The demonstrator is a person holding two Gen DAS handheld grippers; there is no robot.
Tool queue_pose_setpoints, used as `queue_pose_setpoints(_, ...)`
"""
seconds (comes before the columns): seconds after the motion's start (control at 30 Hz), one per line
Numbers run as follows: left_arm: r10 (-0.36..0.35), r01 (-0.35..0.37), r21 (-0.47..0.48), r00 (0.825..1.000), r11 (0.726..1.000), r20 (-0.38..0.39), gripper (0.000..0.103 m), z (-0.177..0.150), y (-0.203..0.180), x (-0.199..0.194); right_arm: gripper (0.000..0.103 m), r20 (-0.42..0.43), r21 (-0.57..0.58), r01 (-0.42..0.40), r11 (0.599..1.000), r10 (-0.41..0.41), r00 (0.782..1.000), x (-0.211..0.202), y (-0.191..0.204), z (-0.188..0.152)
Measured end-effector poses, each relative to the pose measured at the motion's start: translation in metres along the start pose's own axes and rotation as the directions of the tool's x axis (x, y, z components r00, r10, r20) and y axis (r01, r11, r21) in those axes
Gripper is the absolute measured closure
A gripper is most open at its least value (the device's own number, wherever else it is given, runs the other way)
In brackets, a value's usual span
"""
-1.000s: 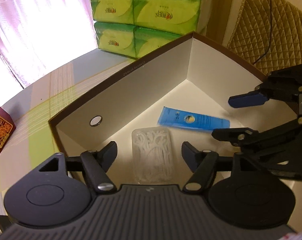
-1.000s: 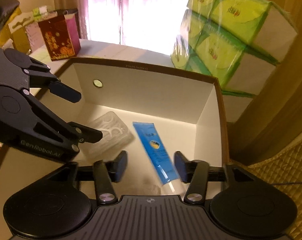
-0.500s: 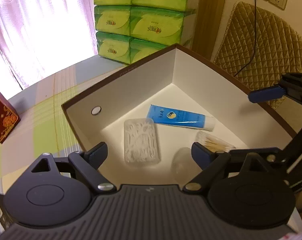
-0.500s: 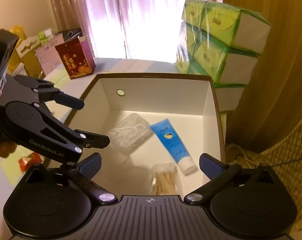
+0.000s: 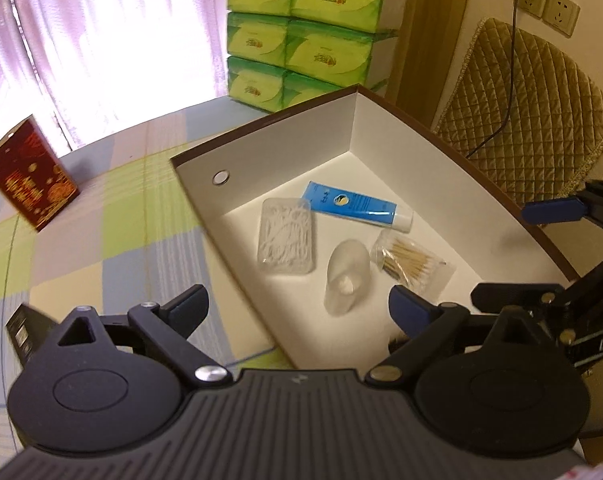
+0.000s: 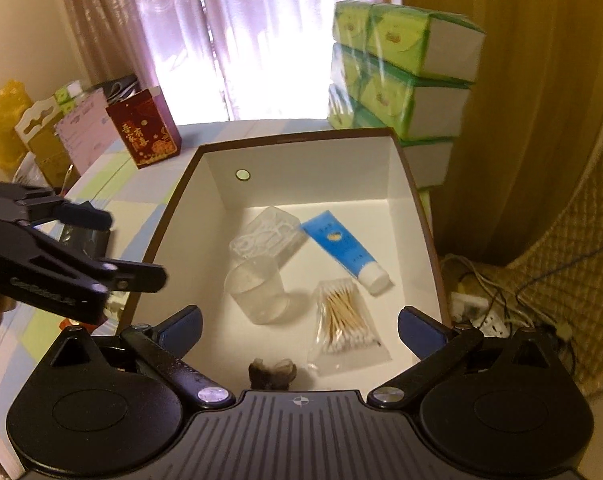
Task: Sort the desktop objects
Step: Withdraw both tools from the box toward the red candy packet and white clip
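Small dark furry lump (image 6: 272, 374) at near end of white brown-rimmed cardboard box (image 6: 401, 240): lower part hidden behind gripper body, identity unclear. Print on blue squeeze tube (image 6: 341, 246) inside box too small to read. Black flat item (image 5: 23, 330) left of box cut by gripper.

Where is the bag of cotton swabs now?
The bag of cotton swabs lies on the box floor, right of the clear cup, just below the blue tube's cap.

left gripper (image 5: 297, 306) jaws just opening, empty; right gripper (image 6: 299, 326) wide, empty
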State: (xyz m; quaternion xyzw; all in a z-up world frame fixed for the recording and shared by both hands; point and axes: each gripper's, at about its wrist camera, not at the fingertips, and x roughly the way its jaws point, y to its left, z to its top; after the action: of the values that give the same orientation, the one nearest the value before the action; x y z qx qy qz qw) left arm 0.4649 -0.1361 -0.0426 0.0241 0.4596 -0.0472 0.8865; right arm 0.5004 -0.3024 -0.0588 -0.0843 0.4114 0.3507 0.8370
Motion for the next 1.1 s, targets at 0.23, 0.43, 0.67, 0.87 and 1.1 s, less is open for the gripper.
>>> queue_pose_setpoints(0.23,0.002,-0.001,-0.03,1.0,1.0,0.016,0.007,-0.022,0.002,-0.031,0.002,0.026,0.052,0.013,0.999,-0.015,1.0,-0.024,0.009,-0.013)
queue_pose_setpoints(0.43,-0.002,0.003,-0.034,0.999,0.999,0.033,0.007,-0.04,0.0,-0.054,0.002,0.053,0.05,0.033,0.998,-0.036,0.998,-0.042,0.027,-0.022)
queue_pose_setpoints(0.67,-0.016,0.017,-0.028,0.999,0.999,0.043,0.007,-0.061,-0.001,-0.076,0.002,0.06,0.052,0.028,0.998,-0.031,0.998,-0.057,0.053,-0.037)
queue_pose_setpoints(0.87,-0.027,0.029,-0.032,0.999,0.999,0.043,0.007,-0.081,0.004,-0.093,0.002,0.049,0.071,0.038,0.997,-0.042,0.998,-0.064,0.07,-0.05)
queue_pose_setpoints(1.1,-0.021,0.022,-0.041,0.999,0.999,0.029,0.007,-0.107,0.016,-0.107,0.002,0.033,0.099,0.058,0.993,-0.061,0.998,-0.072,0.087,-0.067)
